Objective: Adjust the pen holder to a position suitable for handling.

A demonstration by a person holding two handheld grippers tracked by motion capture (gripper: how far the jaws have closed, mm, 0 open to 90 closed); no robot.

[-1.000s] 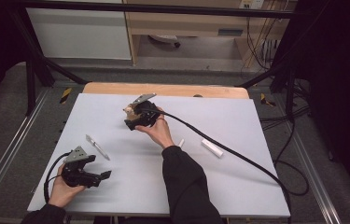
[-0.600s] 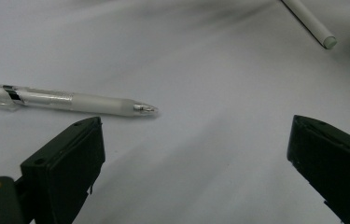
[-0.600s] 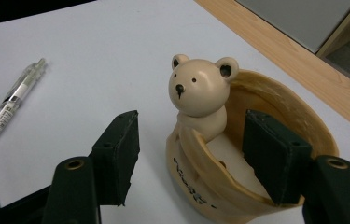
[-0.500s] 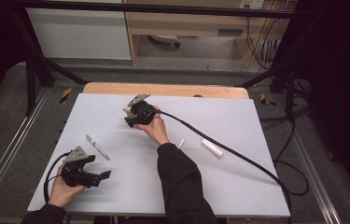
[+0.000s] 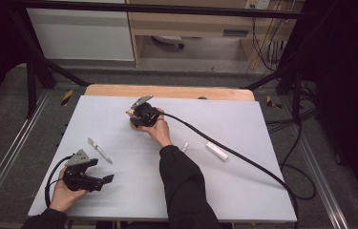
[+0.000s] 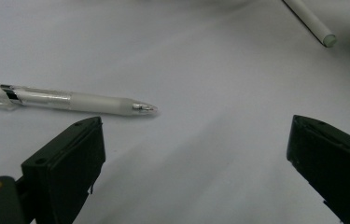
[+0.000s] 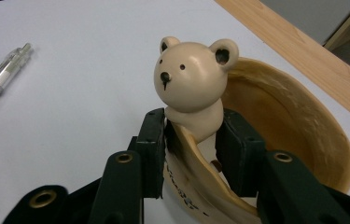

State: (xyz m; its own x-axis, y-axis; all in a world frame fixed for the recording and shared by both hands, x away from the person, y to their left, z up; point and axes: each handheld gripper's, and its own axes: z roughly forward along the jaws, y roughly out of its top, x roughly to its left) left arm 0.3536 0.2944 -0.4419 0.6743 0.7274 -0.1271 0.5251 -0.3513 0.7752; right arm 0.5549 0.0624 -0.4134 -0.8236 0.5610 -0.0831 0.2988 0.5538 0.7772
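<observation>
Right tool [image 7: 192,135] pinched on the neck of a cream bear figurine [image 7: 191,79] that rises from the near rim of a shallow wooden dish [image 7: 298,135]; jaws pressed against both sides just under the head, rim wedged between them. In the high view, right tool [image 5: 136,114] at upper centre of the frame, near the far wooden edge of the tabletop [image 5: 243,191], with the dish mostly hidden under it.

Left tool [image 5: 104,180] at lower left of the high view, resting low in the hand, jaws spread wide with nothing between them. Clear pen [image 5: 100,150] just above and slightly right of it in that frame, long axis running diagonally from upper left to lower right. In the left gripper view, pen [image 6: 65,100] lying nearly crosswise to the jaw line in the left half of the frame, tip pointing toward frame centre, just beyond the left jaw and not between the two. Judged from this: far nearer the left tool than the right, and a short push forward and to the left needed to straddle the barrel.

White tube [image 5: 216,151] lying right of centre in the high view, well apart from both tools. Right gripper view alone giving the bear's face and exact pinch point; high view alone giving the spacing of pen, dish and both hands. Pen cap end [image 7: 0,79] at the left edge of the right gripper view.
</observation>
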